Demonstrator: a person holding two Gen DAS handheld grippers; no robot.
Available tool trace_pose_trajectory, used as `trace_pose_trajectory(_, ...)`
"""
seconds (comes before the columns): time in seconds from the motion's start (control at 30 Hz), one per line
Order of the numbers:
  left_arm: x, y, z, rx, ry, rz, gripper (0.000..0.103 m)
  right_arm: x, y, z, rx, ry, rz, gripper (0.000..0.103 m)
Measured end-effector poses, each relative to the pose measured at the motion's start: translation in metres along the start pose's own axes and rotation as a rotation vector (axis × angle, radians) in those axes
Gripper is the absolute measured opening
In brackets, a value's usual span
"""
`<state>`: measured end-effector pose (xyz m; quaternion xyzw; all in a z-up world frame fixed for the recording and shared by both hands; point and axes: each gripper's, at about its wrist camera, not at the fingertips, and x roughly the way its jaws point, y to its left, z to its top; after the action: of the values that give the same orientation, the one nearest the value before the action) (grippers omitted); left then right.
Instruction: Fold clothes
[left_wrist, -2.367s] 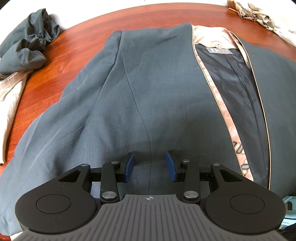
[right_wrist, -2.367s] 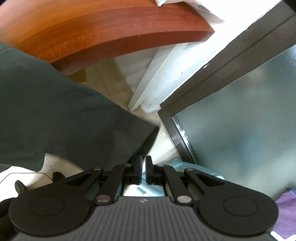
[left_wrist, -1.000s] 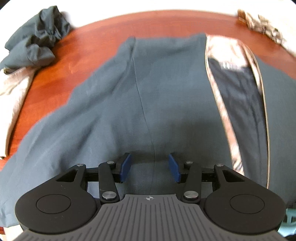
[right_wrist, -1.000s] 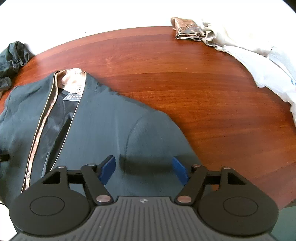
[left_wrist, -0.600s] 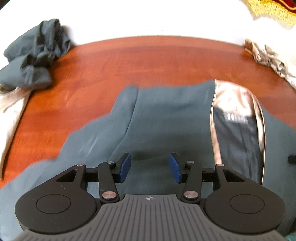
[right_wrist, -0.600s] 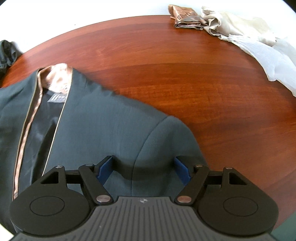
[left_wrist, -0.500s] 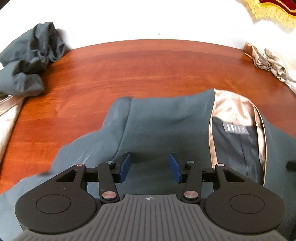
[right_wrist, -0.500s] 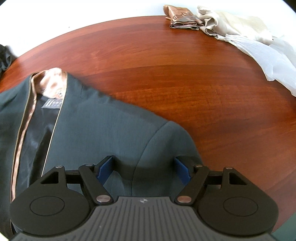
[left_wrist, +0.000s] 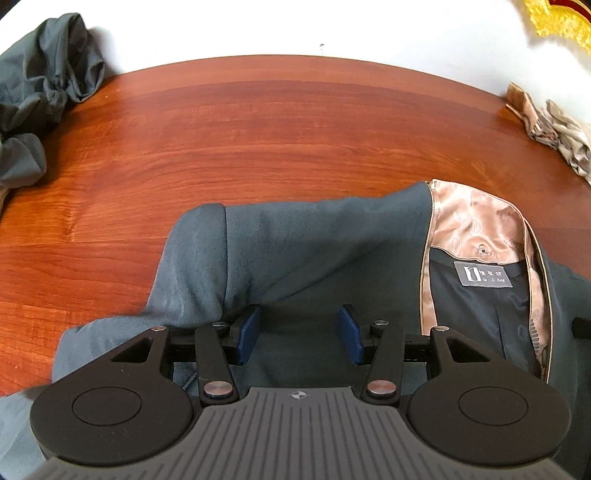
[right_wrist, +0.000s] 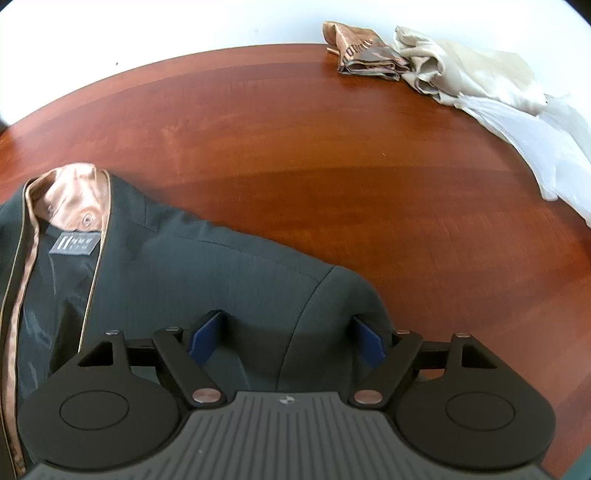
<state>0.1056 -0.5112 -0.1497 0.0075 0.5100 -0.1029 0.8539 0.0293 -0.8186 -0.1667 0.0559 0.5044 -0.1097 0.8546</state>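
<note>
A: Jacket (left_wrist: 325, 243) grey, satin-trimmed collar, flat on table (left_wrist: 258, 140), left shoulder bunched.
B: Left gripper (left_wrist: 299, 334) part open, right gripper (right_wrist: 286, 338) widening, both over cloth, nothing pinched.
A: Left view: grey heap (left_wrist: 40, 85). Right view: cream pile (right_wrist: 461, 70).

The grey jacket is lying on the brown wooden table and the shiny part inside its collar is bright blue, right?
Not quite. The grey jacket does lie on the brown wooden table, but the shiny part inside its collar is a coppery pink-gold, not bright blue. The left wrist view shows it clearly, and so does the right wrist view.
</note>
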Motion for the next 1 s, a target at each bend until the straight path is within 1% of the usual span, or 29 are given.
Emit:
trace_pose_trajectory(0.1, 0.002, 0.004, 0.007, -0.020, 0.008, -0.007, 0.049, 0.011, 0.004, 0.019, -0.009, -0.001, 0.002, 0.084)
trace_pose_trajectory(0.17, 0.006, 0.007, 0.017, -0.029, 0.020, -0.004, 0.049, 0.020, 0.006, 0.032, -0.009, -0.004, 0.002, 0.086)
trace_pose_trajectory(0.3, 0.013, 0.004, 0.033, -0.034, 0.016, -0.001, 0.049, 0.035, 0.013, 0.061, -0.013, -0.011, 0.004, 0.086)
trace_pose_trajectory(0.4, 0.018, 0.010, 0.043, -0.026, 0.010, 0.002, 0.049, 0.046, 0.019, 0.081, -0.021, -0.019, 0.007, 0.086)
trace_pose_trajectory(0.47, 0.022, 0.015, 0.051, -0.015, 0.004, 0.006, 0.049, 0.057, 0.026, 0.101, -0.033, -0.024, 0.009, 0.086)
trace_pose_trajectory(0.67, 0.041, 0.034, 0.086, 0.016, -0.007, -0.001, 0.049, 0.088, 0.044, 0.155, -0.065, -0.035, 0.019, 0.087)
trace_pose_trajectory(0.7, 0.048, 0.038, 0.099, 0.026, -0.010, -0.002, 0.049, 0.093, 0.047, 0.165, -0.070, -0.038, 0.020, 0.087)
trace_pose_trajectory(0.87, 0.071, 0.041, 0.136, 0.063, -0.022, 0.014, 0.049, 0.117, 0.060, 0.206, -0.093, -0.054, 0.024, 0.087)
trace_pose_trajectory(0.9, 0.071, 0.041, 0.137, 0.067, -0.030, 0.013, 0.049, 0.124, 0.063, 0.217, -0.099, -0.058, 0.027, 0.088)
trace_pose_trajectory(1.0, 0.083, 0.041, 0.158, 0.078, -0.041, 0.027, 0.050, 0.143, 0.070, 0.250, -0.115, -0.072, 0.037, 0.088)
